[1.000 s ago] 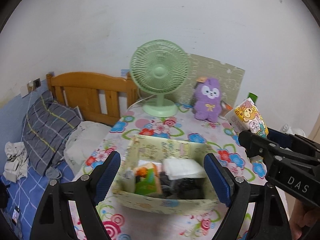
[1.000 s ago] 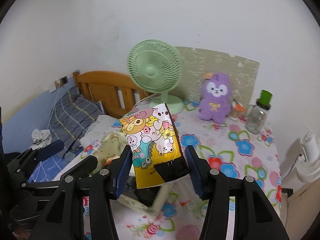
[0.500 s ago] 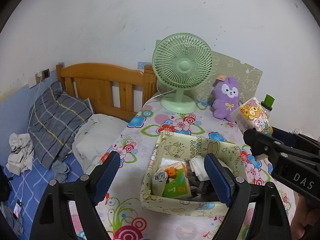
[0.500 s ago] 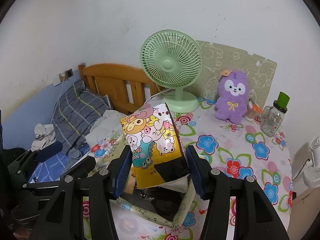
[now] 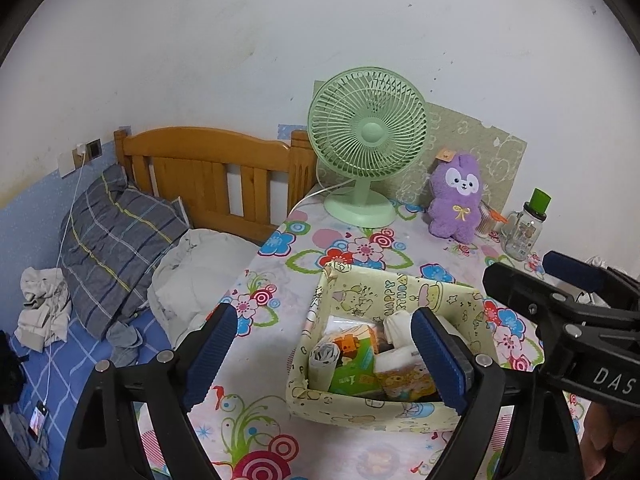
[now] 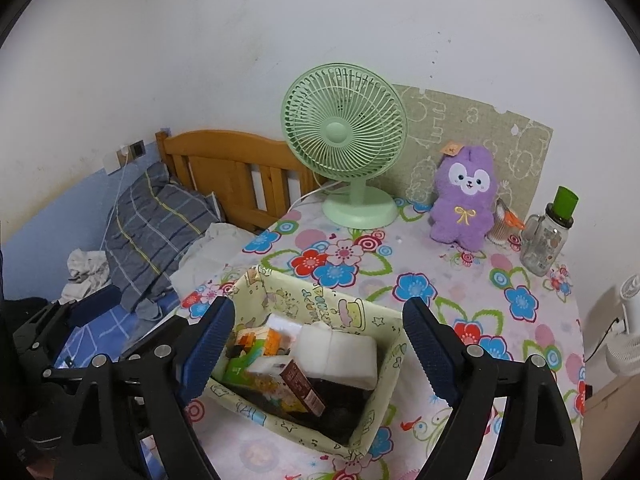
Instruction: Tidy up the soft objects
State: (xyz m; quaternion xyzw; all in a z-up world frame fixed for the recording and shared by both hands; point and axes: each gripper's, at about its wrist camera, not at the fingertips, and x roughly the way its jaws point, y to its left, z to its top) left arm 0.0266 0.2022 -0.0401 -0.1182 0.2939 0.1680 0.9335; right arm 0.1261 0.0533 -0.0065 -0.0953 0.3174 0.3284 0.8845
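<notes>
Right gripper (image 6: 316, 344): my jaws have just been opening, wide apart now, nothing pressed between them; the cartoon packet (image 6: 286, 386) lies released in the box (image 6: 384, 392) below.
Left gripper (image 5: 320, 360): spread wide, empty, hanging over the box's near left corner.
Box contents: white pack (image 6: 340, 350), green carton (image 5: 354, 372), packet on top.
Only my right view: small white fan (image 6: 626, 332) off the table's right edge.
Only my left view: phone (image 5: 38, 418) on the bed.
Room: flowered table (image 6: 460, 280) bare between box and plush (image 6: 466, 200), green fan (image 6: 344, 148), bottle (image 6: 548, 236).
Hidden: dark things at the box bottom, hard to make out.
</notes>
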